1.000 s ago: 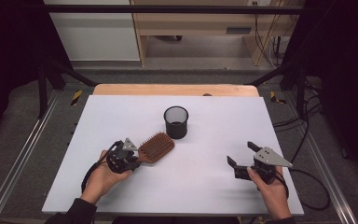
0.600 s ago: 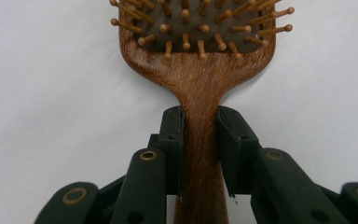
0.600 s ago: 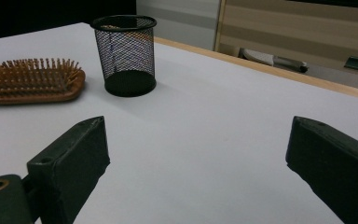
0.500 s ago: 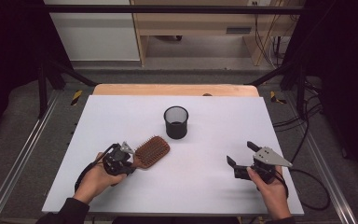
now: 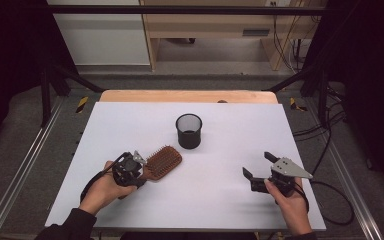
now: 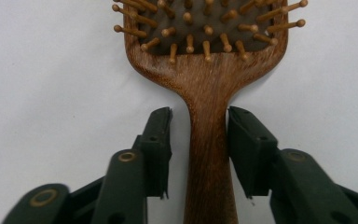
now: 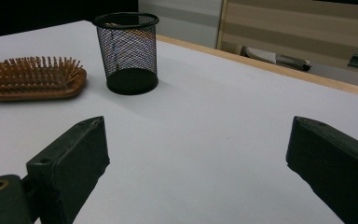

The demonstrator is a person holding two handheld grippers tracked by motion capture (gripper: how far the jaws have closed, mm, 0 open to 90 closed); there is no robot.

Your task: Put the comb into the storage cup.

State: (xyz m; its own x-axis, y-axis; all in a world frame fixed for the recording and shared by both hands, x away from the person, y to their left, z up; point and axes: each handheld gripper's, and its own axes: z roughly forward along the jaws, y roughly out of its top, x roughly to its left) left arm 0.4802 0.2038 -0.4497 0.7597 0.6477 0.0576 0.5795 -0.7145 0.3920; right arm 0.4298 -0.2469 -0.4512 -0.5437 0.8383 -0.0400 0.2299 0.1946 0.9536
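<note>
A wooden paddle hairbrush point(image 5: 163, 161) lies bristles up on the white table point(image 5: 230, 125), left of centre. My left gripper point(image 5: 140, 169) sits at its handle. In the left gripper view the handle point(image 6: 208, 154) runs between the two pads. The left pad point(image 6: 158, 149) stands clear of the wood and the right pad point(image 6: 247, 149) is at its edge. The jaws have just been opening and are open around the handle. My right gripper point(image 5: 258, 165) rests at the near right, wide open with nothing in it point(image 7: 196, 135). It faces the brush point(image 7: 32, 79).
A black wire-mesh cup point(image 5: 188, 131) stands upright at the table's middle, just beyond the brush head, and also appears in the right gripper view point(image 7: 127, 51). A wooden strip point(image 5: 190, 96) borders the far edge. Cables trail off the right side.
The brush head has shifted a little toward the near edge and settled on the table. The left hand drew back slightly. The right gripper has kept still.
</note>
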